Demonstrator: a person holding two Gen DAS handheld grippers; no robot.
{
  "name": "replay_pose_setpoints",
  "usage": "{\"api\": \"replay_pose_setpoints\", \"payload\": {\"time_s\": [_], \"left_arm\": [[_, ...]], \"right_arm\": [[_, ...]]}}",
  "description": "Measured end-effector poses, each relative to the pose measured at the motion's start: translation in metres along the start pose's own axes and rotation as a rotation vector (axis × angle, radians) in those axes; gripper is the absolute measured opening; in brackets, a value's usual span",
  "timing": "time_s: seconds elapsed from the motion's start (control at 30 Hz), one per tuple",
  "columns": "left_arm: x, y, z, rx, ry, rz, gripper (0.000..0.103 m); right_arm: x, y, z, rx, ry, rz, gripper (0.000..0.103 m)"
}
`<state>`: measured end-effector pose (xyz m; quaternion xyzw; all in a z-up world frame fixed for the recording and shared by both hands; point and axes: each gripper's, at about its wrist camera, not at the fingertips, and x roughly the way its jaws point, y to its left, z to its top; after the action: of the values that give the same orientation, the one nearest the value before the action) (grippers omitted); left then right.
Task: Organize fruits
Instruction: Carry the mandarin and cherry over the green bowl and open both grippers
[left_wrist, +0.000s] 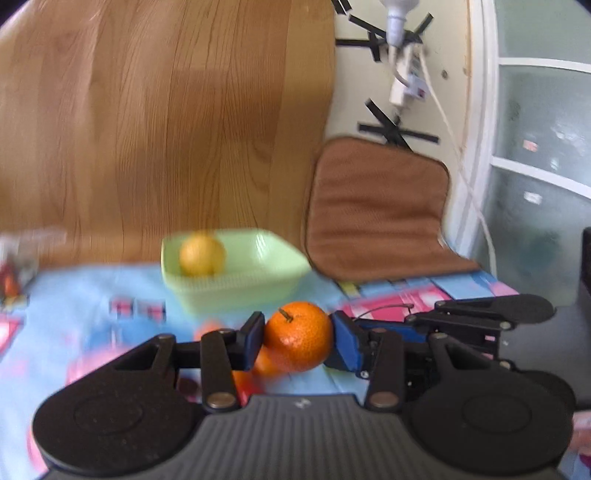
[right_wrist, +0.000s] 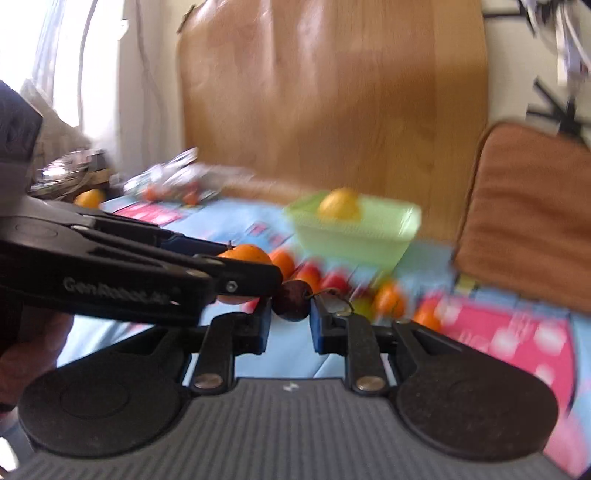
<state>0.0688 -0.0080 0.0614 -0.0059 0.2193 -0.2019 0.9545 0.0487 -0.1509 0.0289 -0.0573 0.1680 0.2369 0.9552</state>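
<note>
Carrying a mandarin (left_wrist: 298, 336) clamped in my left gripper (left_wrist: 298, 341) and a dark cherry (right_wrist: 291, 300) pinched in my right gripper (right_wrist: 290, 321), I needed steady grips toward the green basket (left_wrist: 236, 291).

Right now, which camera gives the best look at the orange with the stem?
The left wrist view: the orange sits sharp and central in the left claw, stem visible. The right wrist view shows only slivers of it behind that claw's dark finger.

Before me, the table's blue-and-pink cloth (right_wrist: 236, 225) carries a green basket (right_wrist: 369, 236), loose fruits (right_wrist: 388, 299) scattered in front, and clear packaging (right_wrist: 173, 173) far left.
</note>
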Motion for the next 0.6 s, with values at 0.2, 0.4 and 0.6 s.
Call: {"api": "replay_pose_setpoints", "payload": {"time_s": [0.2, 0.4, 0.6], "left_arm": [[0.079, 0.045, 0.046, -0.122, 0.062, 0.031, 0.041], [0.127, 0.074, 0.050, -0.178, 0.165, 0.049, 0.041], [0.138, 0.075, 0.046, -0.169, 0.180, 0.060, 0.047]], "right_arm": [[0.071, -0.051, 0.037, 0.108, 0.013, -0.050, 0.025], [0.122, -0.074, 0.043, 0.143, 0.099, -0.066, 0.026], [0.131, -0.073, 0.041, 0.116, 0.114, -0.088, 0.039]]}}
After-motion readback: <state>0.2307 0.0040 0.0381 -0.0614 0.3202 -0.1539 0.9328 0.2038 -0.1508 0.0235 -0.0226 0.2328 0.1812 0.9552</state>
